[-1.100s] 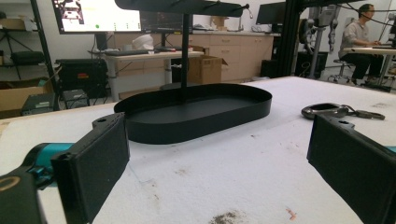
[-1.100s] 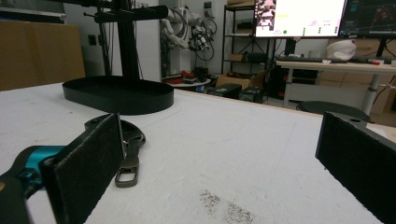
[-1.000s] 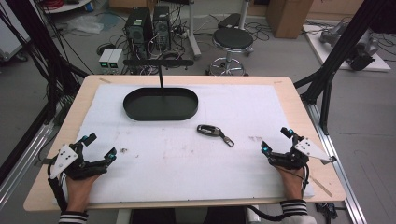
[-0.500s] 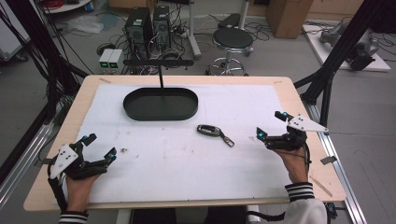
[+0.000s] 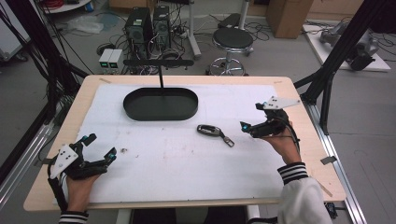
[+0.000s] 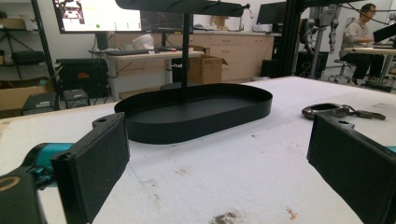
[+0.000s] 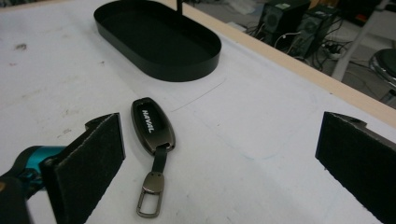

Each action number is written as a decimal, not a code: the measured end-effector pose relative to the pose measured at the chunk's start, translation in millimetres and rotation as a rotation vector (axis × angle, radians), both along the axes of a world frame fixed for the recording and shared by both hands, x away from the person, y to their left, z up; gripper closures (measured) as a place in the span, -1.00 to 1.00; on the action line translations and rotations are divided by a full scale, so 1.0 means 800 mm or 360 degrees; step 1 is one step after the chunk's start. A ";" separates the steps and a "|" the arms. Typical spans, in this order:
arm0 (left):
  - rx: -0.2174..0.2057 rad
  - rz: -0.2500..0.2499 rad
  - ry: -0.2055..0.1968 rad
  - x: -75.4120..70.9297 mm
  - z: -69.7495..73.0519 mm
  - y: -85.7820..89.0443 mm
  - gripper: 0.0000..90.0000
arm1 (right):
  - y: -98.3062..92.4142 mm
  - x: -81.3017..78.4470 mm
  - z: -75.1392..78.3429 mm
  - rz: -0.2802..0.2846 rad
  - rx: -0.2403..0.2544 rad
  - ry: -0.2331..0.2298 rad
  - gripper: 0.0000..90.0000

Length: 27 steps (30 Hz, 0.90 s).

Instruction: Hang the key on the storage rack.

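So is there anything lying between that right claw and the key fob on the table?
Nothing visible. The right claw is open and sits just right of the key fob, with bare white mat between them. In the right gripper view the fob lies ahead, near one pad. The black tray sits beyond, off that line.

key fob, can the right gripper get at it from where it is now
Probably yes: the right gripper is open, close beside the key fob, which lies alone on the white mat with nothing between them.
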State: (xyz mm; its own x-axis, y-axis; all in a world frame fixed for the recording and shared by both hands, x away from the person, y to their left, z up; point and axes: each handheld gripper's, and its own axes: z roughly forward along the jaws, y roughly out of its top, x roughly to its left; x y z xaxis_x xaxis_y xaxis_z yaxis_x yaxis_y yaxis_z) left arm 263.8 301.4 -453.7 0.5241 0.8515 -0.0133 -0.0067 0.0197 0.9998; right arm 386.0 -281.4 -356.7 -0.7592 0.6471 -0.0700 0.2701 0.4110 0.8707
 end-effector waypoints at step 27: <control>0.0008 -0.0002 -0.0008 0.000 0.000 -0.001 -0.86 | 0.093 0.051 -0.037 0.0299 -0.0658 0.0429 -0.90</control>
State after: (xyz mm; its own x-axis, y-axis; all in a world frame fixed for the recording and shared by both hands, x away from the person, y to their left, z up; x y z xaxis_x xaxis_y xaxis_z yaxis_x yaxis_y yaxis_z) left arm 263.6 301.0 -453.8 0.5252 0.8509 -0.0062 -0.0120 0.0147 0.9998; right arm 426.9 -207.1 -386.1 -0.8856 0.4581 -0.0769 0.3509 0.7683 0.5353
